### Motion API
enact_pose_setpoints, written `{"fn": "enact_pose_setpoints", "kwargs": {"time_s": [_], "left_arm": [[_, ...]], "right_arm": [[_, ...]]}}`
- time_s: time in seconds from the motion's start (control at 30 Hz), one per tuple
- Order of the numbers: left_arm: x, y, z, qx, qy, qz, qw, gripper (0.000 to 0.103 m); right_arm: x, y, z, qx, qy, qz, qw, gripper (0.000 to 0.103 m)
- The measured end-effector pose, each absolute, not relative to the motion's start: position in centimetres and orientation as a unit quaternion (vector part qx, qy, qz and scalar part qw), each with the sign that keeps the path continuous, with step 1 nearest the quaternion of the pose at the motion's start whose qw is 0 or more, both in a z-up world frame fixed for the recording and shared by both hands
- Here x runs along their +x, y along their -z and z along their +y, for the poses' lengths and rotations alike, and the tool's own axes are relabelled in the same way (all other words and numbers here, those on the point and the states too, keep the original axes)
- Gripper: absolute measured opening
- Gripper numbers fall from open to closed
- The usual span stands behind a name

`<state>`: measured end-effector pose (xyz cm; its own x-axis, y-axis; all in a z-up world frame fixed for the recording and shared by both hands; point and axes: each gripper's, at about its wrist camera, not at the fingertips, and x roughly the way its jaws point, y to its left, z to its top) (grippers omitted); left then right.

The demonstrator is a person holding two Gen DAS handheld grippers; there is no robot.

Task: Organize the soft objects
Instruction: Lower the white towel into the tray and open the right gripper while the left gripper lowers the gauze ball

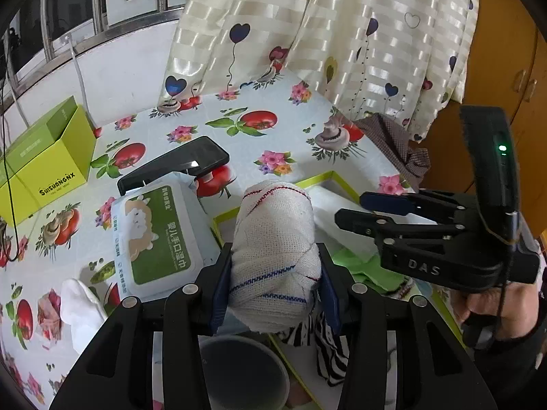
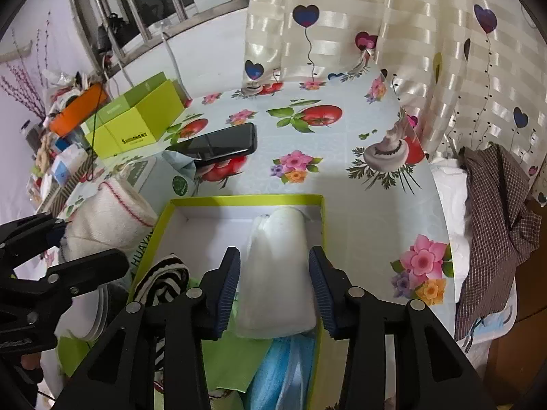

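Left tongs [image 1: 275, 287] are pinching a rolled white cloth [image 1: 273, 249] beside the wipes pack [image 1: 157, 235]; right tongs [image 2: 275, 288] are spreading around a folded white cloth [image 2: 277, 273] inside the green-rimmed box [image 2: 246, 200].

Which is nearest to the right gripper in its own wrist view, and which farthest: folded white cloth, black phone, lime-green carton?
1. Folded white cloth: between the right gripper's jaws, inside the tray.
2. Black phone: beyond the tray, left of centre.
3. Lime-green carton: farthest, far left.

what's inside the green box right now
In the box: a white cloth, a striped cloth, a green cloth, something blue. Whatever lies beneath them is covered.
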<state>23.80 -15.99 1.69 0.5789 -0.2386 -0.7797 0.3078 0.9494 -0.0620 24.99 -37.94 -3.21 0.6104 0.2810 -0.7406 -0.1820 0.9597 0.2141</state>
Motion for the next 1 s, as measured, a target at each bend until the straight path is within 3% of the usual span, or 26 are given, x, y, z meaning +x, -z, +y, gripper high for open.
{"fn": "enact_pose_setpoints", "kwargs": {"time_s": [0.57,1.0], "left_arm": [[27.5,1.0,-18.4,0.020,0.167,0.484,0.859,0.047],[26.8,-1.1,-17.7,-0.015,0.195,0.466,0.863,0.048]], "right_arm": [[23.8,1.7,-39.3,0.080,-0.120,0.395,0.907,0.042],[23.2,1.2,-39.8,0.084,-0.113,0.388,0.911,0.043]]}}
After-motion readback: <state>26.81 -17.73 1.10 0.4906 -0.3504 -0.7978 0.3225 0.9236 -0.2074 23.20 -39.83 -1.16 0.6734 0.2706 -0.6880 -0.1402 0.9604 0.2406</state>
